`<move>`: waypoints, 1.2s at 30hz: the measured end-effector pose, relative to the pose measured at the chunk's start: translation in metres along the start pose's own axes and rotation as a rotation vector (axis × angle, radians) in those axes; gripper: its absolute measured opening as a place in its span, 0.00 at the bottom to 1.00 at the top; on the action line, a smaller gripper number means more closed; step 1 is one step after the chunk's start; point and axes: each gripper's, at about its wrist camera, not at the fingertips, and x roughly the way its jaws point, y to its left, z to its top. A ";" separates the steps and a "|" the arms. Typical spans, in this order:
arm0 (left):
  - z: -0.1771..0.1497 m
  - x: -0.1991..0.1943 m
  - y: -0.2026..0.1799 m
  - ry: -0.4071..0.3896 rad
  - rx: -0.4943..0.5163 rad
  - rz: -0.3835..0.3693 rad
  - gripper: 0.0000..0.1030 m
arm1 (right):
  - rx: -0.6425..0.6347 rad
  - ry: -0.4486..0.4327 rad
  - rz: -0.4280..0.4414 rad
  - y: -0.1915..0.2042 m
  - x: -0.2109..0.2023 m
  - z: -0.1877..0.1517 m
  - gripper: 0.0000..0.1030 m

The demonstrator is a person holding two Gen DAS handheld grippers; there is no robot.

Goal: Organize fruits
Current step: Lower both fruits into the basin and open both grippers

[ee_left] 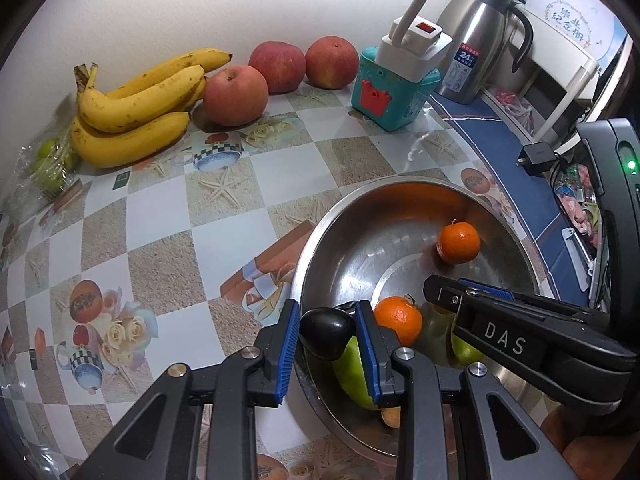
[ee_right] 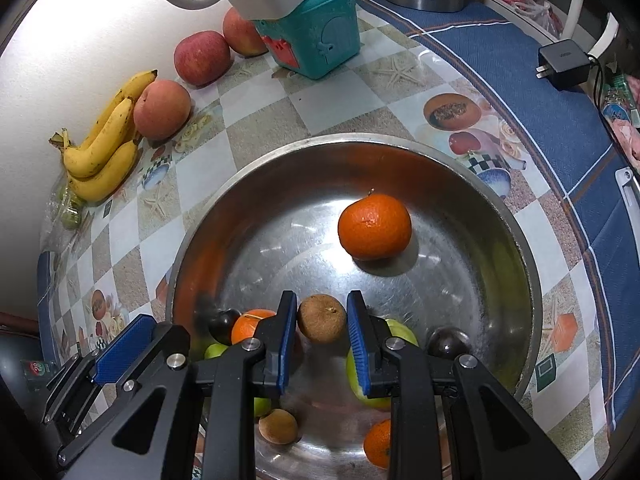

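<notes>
A steel bowl (ee_left: 400, 188) (ee_right: 520, 236) holds tangerines (ee_left: 458, 242) (ee_right: 375, 227), green fruits (ee_left: 352, 376) (ee_right: 362, 384), brown fruits and dark plums. My left gripper (ee_left: 327, 334) is shut on a dark plum (ee_left: 326, 332) above the bowl's near-left rim. My right gripper (ee_right: 321, 320) is shut on a brown kiwi-like fruit (ee_right: 321, 318) over the bowl; it shows in the left wrist view (ee_left: 520, 328). Bananas (ee_left: 132, 112) (ee_right: 104, 152) and three apples (ee_left: 235, 95) (ee_right: 162, 110) lie along the wall.
A teal toy box (ee_left: 390, 92) (ee_right: 316, 36) with a white power strip (ee_left: 412, 50) on it stands at the back. A steel thermos jug (ee_left: 478, 48) stands behind. A black charger (ee_right: 564, 64) lies on the blue cloth. A bag of green fruits (ee_left: 48, 164) lies left of the bananas.
</notes>
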 end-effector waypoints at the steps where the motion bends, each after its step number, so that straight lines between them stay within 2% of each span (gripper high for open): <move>1: 0.000 0.000 0.000 0.000 0.001 0.001 0.31 | 0.000 0.002 -0.001 0.000 0.000 0.000 0.26; 6: 0.000 -0.001 -0.001 0.001 0.005 0.001 0.32 | -0.002 0.009 0.006 0.002 0.001 0.001 0.26; 10: 0.002 -0.006 0.001 -0.012 0.002 -0.002 0.38 | -0.009 0.005 0.006 0.004 -0.002 0.002 0.27; 16: 0.004 -0.015 0.007 -0.033 -0.018 0.012 0.39 | -0.018 -0.011 0.011 0.007 -0.009 0.003 0.27; 21: 0.004 -0.014 0.027 -0.023 -0.097 0.060 0.46 | -0.026 -0.008 0.006 0.009 -0.009 0.002 0.27; 22: 0.004 -0.014 0.032 -0.024 -0.116 0.074 0.52 | -0.028 -0.006 0.003 0.009 -0.008 0.002 0.28; 23: 0.004 -0.013 0.037 -0.025 -0.135 0.088 0.63 | -0.032 -0.006 -0.003 0.010 -0.008 0.002 0.33; 24: 0.003 -0.013 0.043 -0.025 -0.162 0.117 0.68 | -0.039 -0.006 -0.009 0.011 -0.007 0.002 0.45; 26: 0.001 -0.012 0.053 -0.023 -0.207 0.162 0.79 | -0.049 -0.014 -0.019 0.012 -0.007 0.002 0.62; 27: 0.000 -0.011 0.058 -0.018 -0.231 0.179 0.82 | -0.054 -0.017 -0.020 0.013 -0.007 0.002 0.63; 29: -0.004 -0.009 0.067 -0.010 -0.267 0.209 0.95 | -0.065 -0.022 -0.025 0.015 -0.007 0.002 0.64; 30: -0.005 -0.008 0.070 -0.006 -0.277 0.225 0.97 | -0.070 -0.025 -0.031 0.016 -0.007 0.002 0.67; 33: -0.010 -0.003 0.079 0.015 -0.296 0.279 0.99 | -0.080 -0.027 -0.035 0.017 -0.007 0.002 0.70; 36: -0.014 0.004 0.086 0.046 -0.322 0.295 1.00 | -0.094 -0.029 -0.041 0.020 -0.006 0.001 0.70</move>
